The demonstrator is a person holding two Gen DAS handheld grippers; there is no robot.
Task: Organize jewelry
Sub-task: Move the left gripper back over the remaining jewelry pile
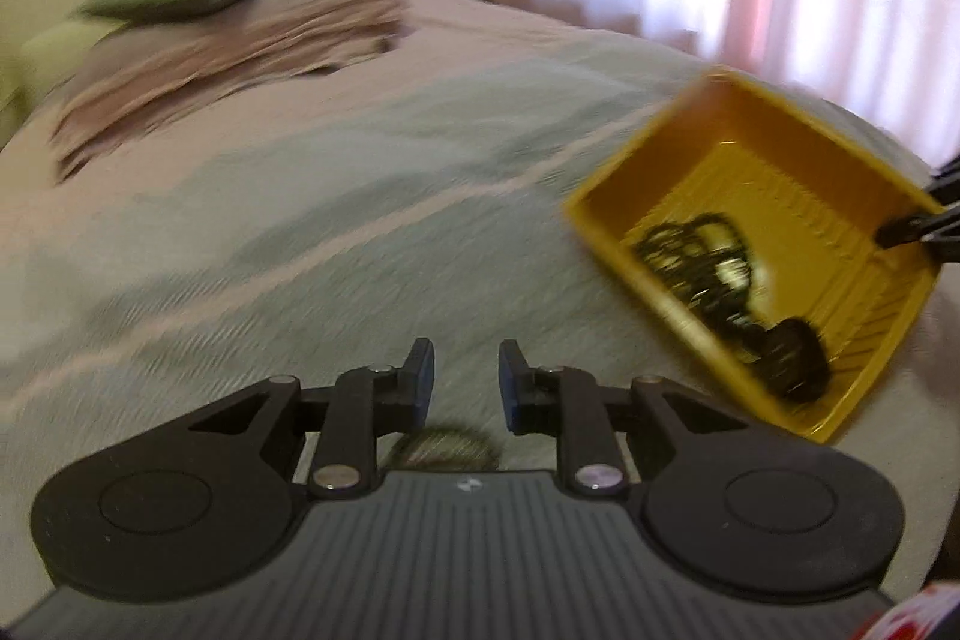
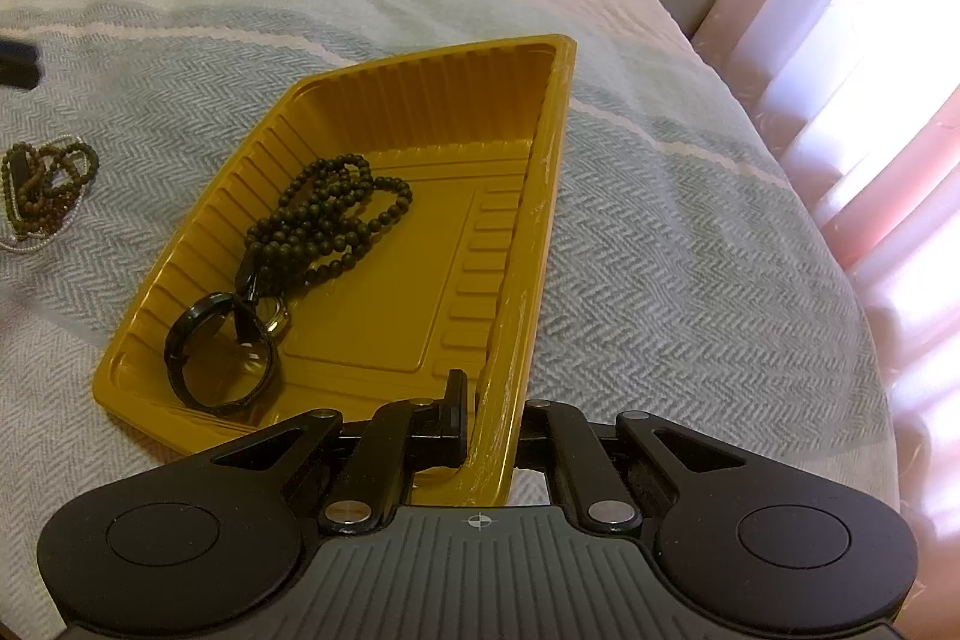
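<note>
Partly done — bead necklace (image 2: 327, 220) and black bangle (image 2: 219, 355) already sit in the yellow tray (image 2: 420, 76) on the bed (image 2: 690, 250). Right tool (image 2: 489, 421) clamps the tray's rim. Left tool (image 1: 461, 385) is slightly open, empty — a bead pile (image 2: 45, 187) left of the tray remains.

black tool (image 1: 462, 379) (blue pads (image 1: 425, 376))

No readable text, label or number anywhere. Only marks: small pale emblem on my left gripper (image 1: 462, 388) housing, crosshair sign on my right gripper (image 2: 489, 415) housing.
</note>
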